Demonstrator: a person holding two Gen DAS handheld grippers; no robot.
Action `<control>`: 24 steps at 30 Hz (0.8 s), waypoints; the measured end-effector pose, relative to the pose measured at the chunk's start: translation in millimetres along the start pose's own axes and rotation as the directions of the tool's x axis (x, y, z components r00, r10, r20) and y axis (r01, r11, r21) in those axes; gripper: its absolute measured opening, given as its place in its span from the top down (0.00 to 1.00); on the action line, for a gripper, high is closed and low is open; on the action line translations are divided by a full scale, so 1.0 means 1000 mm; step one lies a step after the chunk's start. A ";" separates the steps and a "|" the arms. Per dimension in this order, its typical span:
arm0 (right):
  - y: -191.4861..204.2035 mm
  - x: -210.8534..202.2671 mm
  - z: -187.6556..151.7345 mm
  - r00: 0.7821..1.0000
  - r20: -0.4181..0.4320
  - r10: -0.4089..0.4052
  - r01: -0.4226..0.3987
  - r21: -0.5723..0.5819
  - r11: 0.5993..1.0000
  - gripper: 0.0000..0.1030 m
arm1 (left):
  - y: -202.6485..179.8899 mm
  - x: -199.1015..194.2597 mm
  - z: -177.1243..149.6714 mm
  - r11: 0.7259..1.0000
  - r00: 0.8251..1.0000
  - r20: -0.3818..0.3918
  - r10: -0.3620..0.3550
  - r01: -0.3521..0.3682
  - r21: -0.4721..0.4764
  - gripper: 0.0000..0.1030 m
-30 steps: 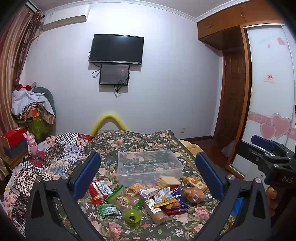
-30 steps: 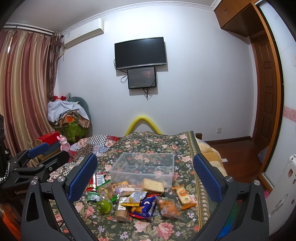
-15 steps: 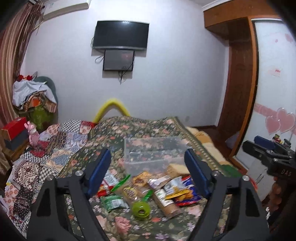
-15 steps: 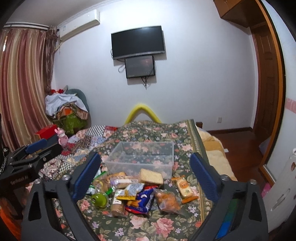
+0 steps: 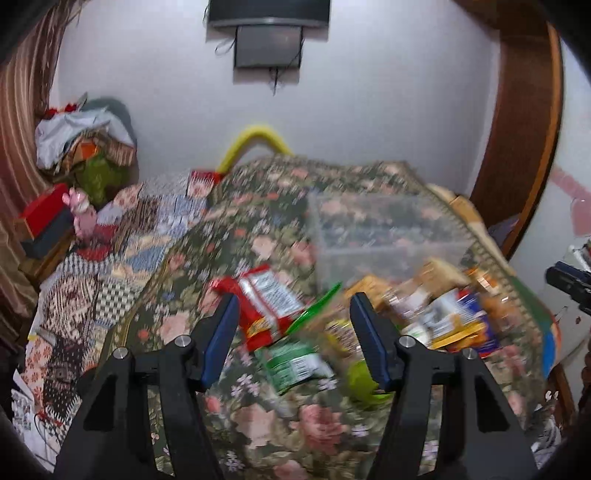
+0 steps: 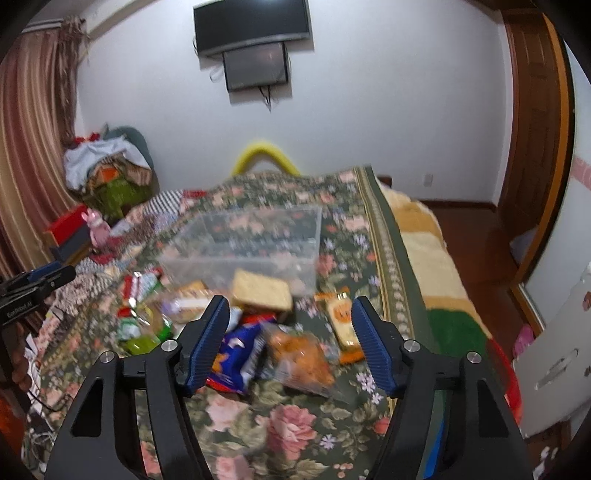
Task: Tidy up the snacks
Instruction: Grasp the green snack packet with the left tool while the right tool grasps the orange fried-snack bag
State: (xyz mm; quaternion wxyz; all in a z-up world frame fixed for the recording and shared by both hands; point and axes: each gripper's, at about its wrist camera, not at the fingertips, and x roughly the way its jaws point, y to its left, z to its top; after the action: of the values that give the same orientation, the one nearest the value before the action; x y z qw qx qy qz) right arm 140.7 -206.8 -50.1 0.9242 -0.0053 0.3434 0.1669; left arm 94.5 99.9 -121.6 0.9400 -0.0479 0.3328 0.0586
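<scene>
A clear plastic bin [image 5: 384,229] [image 6: 251,240] stands empty on the floral bed cover [image 6: 295,424]. Several snack packs lie in front of it. In the left wrist view my left gripper [image 5: 291,314] is open and empty above a red packet [image 5: 266,299] and a green packet [image 5: 295,363]. In the right wrist view my right gripper [image 6: 290,317] is open and empty above an orange snack bag [image 6: 299,356], a blue packet [image 6: 236,354] and a cracker pack [image 6: 262,290]. A yellow-orange bar [image 6: 341,319] lies to the right.
A patchwork quilt [image 5: 110,251] covers the bed's left side. A pile of clothes [image 6: 107,162] and a red box [image 5: 44,210] stand at the left wall. A TV [image 6: 251,26] hangs on the far wall. The bed's right edge [image 6: 417,280] drops to a wooden floor.
Both grippers have moved forward and down toward the snack pile, and their jaws have narrowed a little. The left view has shifted left over the red and green packets. Nothing was picked up.
</scene>
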 end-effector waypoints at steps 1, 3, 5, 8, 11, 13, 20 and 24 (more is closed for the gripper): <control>-0.003 0.006 -0.001 1.000 -0.023 0.001 -0.001 0.006 1.000 0.40 | 0.005 0.009 -0.002 1.000 1.000 -0.022 0.003 -0.004 -0.010 0.40; -0.008 0.014 -0.004 0.998 -0.063 0.002 -0.001 0.018 1.000 0.41 | 0.016 0.026 -0.005 1.000 0.998 -0.059 0.008 -0.010 -0.027 0.40; -0.012 0.022 -0.007 0.996 -0.089 -0.001 0.003 0.025 1.000 0.42 | 0.025 0.041 -0.010 0.999 0.995 -0.102 0.008 -0.012 -0.044 0.40; -0.017 0.036 -0.011 0.991 -0.132 -0.003 0.008 0.037 0.999 0.42 | 0.038 0.063 -0.020 0.996 0.984 -0.175 -0.022 0.007 -0.085 0.40; -0.022 0.047 -0.017 0.984 -0.181 0.005 0.005 0.055 0.998 0.42 | 0.042 0.079 -0.030 0.994 0.972 -0.229 -0.051 0.026 -0.109 0.40; -0.024 0.054 -0.019 0.978 -0.206 0.014 0.000 0.065 0.998 0.42 | 0.040 0.087 -0.036 0.992 0.963 -0.258 -0.076 0.047 -0.120 0.40; -0.021 0.061 -0.022 0.969 -0.240 0.061 -0.042 0.083 0.996 0.42 | 0.026 0.108 -0.052 0.987 0.938 -0.318 -0.136 0.099 -0.129 0.39; -0.014 0.068 -0.022 0.964 -0.254 0.077 -0.065 0.053 0.996 0.42 | 0.025 0.116 -0.055 0.982 0.932 -0.327 -0.158 0.112 -0.153 0.39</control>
State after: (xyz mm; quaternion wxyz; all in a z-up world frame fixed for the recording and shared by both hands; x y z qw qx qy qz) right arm 179.2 -202.3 -111.4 0.8655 0.0062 0.4634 0.1901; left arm 146.3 126.2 -238.4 0.8656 -0.1422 0.4801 0.0067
